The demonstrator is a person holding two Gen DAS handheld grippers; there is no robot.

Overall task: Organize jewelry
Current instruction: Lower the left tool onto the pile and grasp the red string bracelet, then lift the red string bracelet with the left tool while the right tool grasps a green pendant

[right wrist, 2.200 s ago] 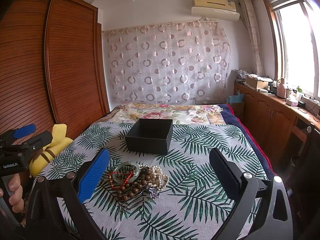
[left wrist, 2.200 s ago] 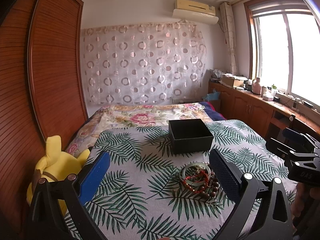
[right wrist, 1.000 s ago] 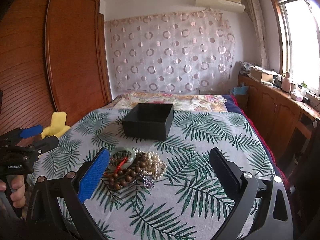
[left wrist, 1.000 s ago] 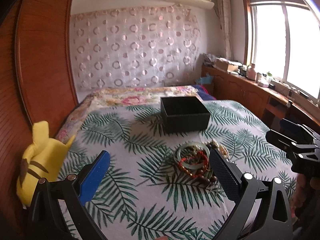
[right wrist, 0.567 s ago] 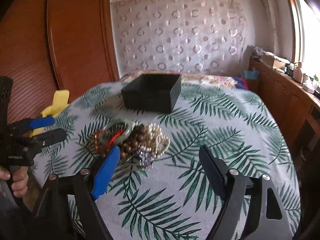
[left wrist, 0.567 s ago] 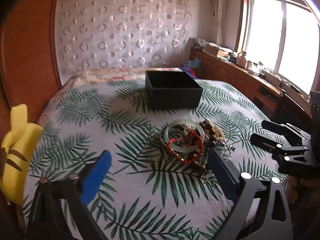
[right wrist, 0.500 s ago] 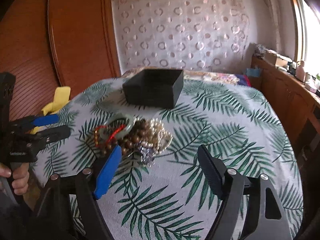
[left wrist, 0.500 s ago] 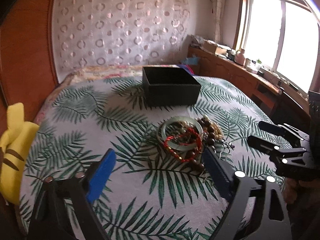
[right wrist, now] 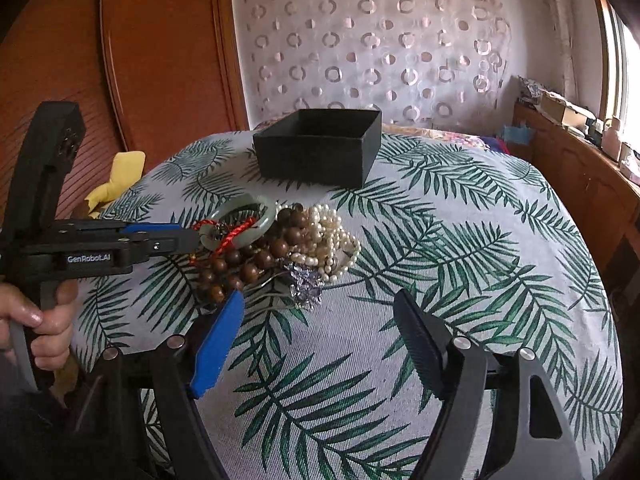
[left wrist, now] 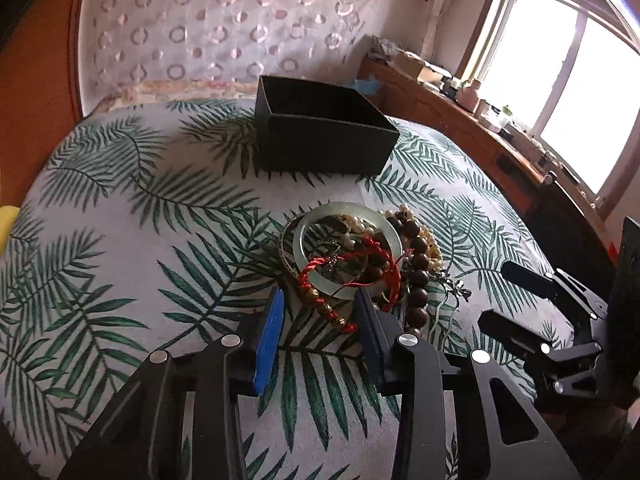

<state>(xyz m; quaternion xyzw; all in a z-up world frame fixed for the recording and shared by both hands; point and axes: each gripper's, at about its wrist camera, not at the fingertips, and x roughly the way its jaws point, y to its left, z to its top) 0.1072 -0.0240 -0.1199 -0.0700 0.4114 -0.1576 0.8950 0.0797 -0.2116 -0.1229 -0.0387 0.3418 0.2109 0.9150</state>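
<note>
Nothing is yet lying in the black box point(left wrist: 320, 136); the jewelry pile point(left wrist: 360, 256) is sitting on the tabletop point(left wrist: 120, 240) before it, the left gripper point(left wrist: 318, 312) having just been narrowing its fingers around the red bracelet point(left wrist: 340, 272) without visibly pressing it, the right gripper point(right wrist: 320, 340) hovering wide open and empty.

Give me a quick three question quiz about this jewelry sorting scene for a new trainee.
1. True or false: the black box already holds the pearl strand.
2. Which piece lies between the left gripper fingers: A the red cord bracelet, B the pearl strand, C the brown wooden beads?
3. What does the right gripper hold?

Key
1. False: the pearls lie in the heap on the leaf-print cloth.
2. A: the jaws have just been closing around it.
3. Nothing: its jaws stand open over the cloth.
</note>
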